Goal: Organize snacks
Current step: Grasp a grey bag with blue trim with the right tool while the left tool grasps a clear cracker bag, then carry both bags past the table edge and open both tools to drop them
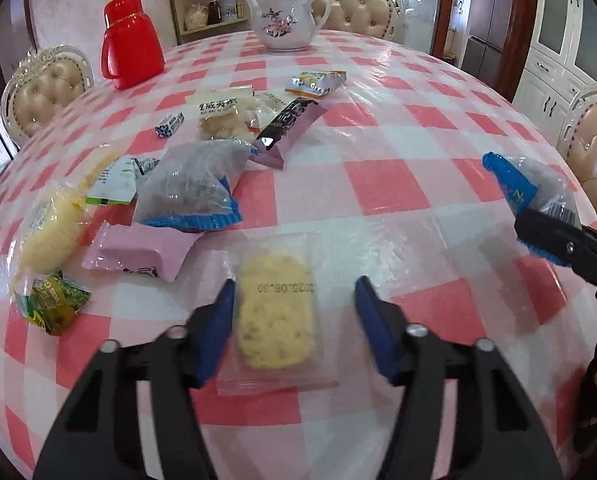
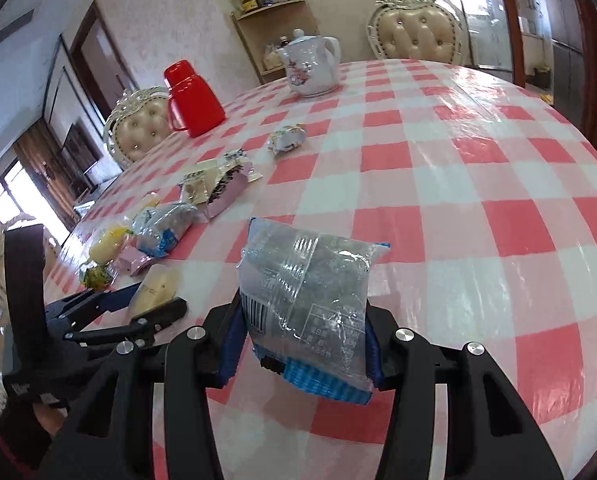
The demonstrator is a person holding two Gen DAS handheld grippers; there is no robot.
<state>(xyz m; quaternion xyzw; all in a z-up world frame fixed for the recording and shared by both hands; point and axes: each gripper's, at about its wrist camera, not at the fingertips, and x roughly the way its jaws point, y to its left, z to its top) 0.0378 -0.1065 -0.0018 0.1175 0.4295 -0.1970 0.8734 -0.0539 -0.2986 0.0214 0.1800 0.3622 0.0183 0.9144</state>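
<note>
My left gripper (image 1: pixel 294 304) is open, its blue pads on either side of a clear packet with a yellow cookie (image 1: pixel 276 312) lying on the checked tablecloth. The left pad is close to the packet's edge. My right gripper (image 2: pixel 304 344) is shut on a clear blue-edged snack bag (image 2: pixel 306 292) and holds it above the table. That bag (image 1: pixel 538 188) and right gripper show at the right edge of the left wrist view. The left gripper (image 2: pixel 138 312) around the cookie packet (image 2: pixel 156 288) shows at the left of the right wrist view.
A pile of snacks lies left: a pink pack (image 1: pixel 142 252), another blue-edged bag (image 1: pixel 194 188), a yellow bag (image 1: pixel 54 228), a green candy (image 1: pixel 52 304), a purple bar (image 1: pixel 286 128). A red jug (image 1: pixel 130 44) and white teapot (image 1: pixel 284 16) stand far back. Chairs ring the table.
</note>
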